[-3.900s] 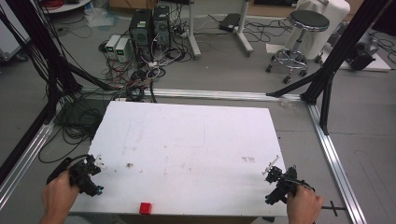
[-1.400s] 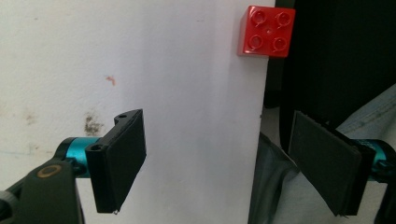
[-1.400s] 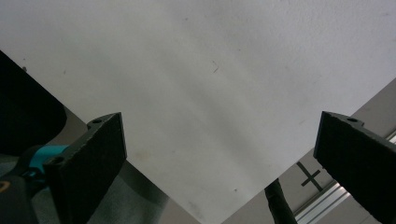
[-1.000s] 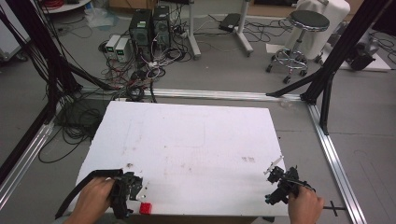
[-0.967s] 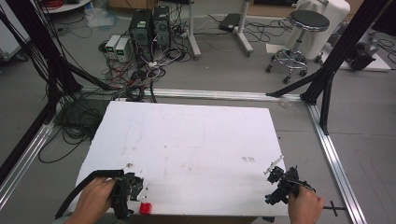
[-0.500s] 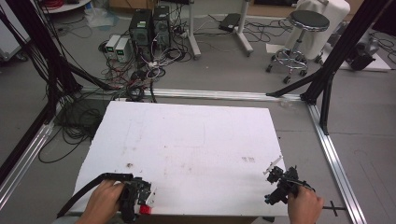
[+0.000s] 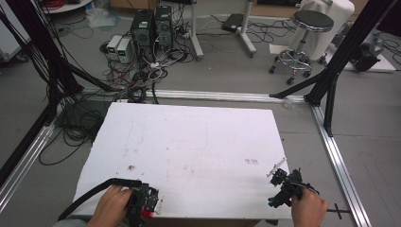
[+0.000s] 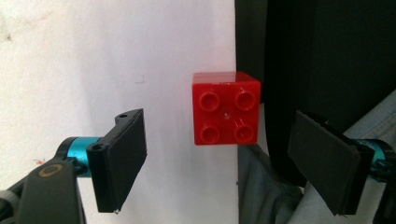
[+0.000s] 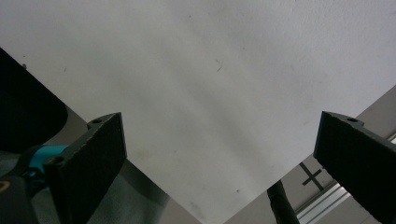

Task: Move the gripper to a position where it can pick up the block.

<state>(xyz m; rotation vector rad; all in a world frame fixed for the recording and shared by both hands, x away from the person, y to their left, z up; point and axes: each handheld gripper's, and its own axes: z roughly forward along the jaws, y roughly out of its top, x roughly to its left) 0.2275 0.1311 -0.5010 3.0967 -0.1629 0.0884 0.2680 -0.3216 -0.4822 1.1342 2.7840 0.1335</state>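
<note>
A red four-stud brick (image 8: 226,108) lies studs-up at the very front edge of the white table (image 7: 198,142). My left gripper (image 8: 217,120) hovers over it, open, one jaw on each side and neither pad touching the brick. In the high view the left gripper (image 7: 144,204) covers most of the brick (image 7: 149,214), which shows as a red sliver at the front left edge. My right gripper (image 7: 283,188) rests at the table's front right corner. Its jaws stand wide open around bare table surface (image 9: 224,126).
Past the table's far edge the floor holds computer towers (image 7: 151,23), tangled cables (image 7: 137,80) and a round stool (image 7: 309,28). Black frame posts (image 7: 331,71) and aluminium rails (image 7: 340,161) border the table. A dark trouser leg (image 8: 322,56) lies beyond the front edge.
My left gripper has moved right along the front edge from the left corner and now straddles the red brick. The right gripper has stayed put.
</note>
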